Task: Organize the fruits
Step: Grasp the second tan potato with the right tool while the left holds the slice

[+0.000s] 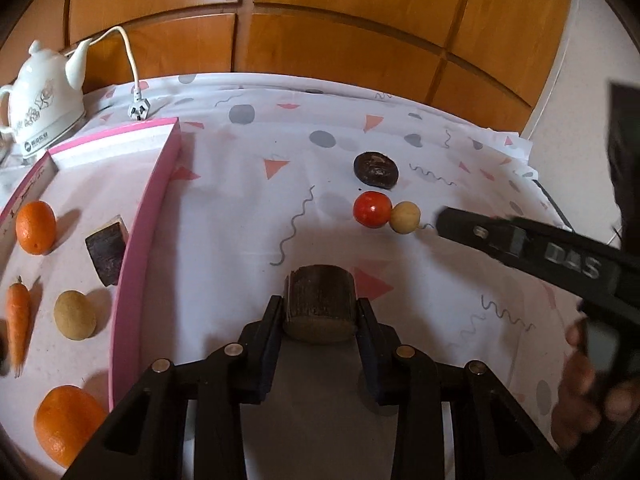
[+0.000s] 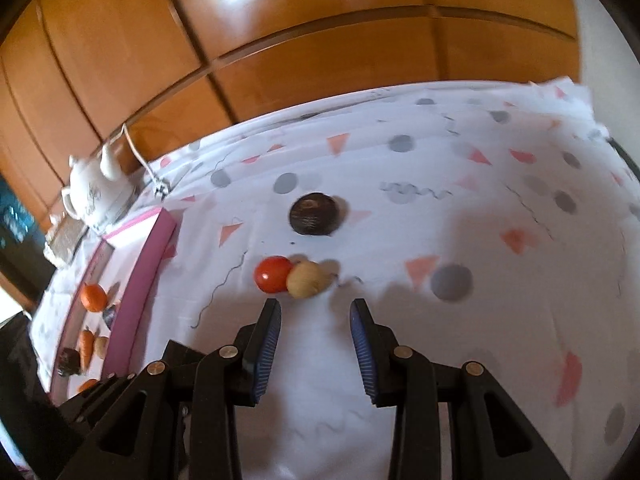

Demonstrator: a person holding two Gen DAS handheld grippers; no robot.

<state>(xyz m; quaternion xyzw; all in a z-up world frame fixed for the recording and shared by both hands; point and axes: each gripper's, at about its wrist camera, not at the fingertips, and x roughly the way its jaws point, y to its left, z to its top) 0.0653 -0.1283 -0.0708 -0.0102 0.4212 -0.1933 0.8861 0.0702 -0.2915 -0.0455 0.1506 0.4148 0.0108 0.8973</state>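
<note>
My left hand-held gripper (image 1: 320, 312) is clamped on a brown, bark-textured cylindrical piece (image 1: 320, 304), one finger against each side, held just above the patterned cloth of the worktop (image 1: 248, 216). I cannot identify the piece more closely.

My right hand-held gripper (image 2: 316, 312) stands open with nothing between its blue ribbed pads (image 2: 269, 344). Just beyond its fingertips lie a red tomato (image 2: 273, 274) and a tan round fruit (image 2: 307, 279), touching each other. Farther out, apart from that pair, sits a dark brown round fruit (image 2: 314, 214).

Left wrist view only: clear contents of the pink-edged tray (image 1: 140, 216) to the left of the held piece. I see an orange (image 1: 35, 227) at the far end, a dark wedge-shaped piece (image 1: 107, 249) near the tray wall, a carrot (image 1: 18, 322), a tan round fruit (image 1: 74, 315) and a second orange (image 1: 64, 424) nearest me. This view also shows the right gripper's finger (image 1: 520, 240) from the side, close to the tan fruit, and a white plug (image 1: 139, 109) on the cloth.

Right wrist view: the tray appears small and blurred at the left.

Writing: raised letters "DAS" on the right gripper's finger. The white teapot (image 1: 44, 92) beyond the tray carries a floral print and a logo too small to read.
</note>
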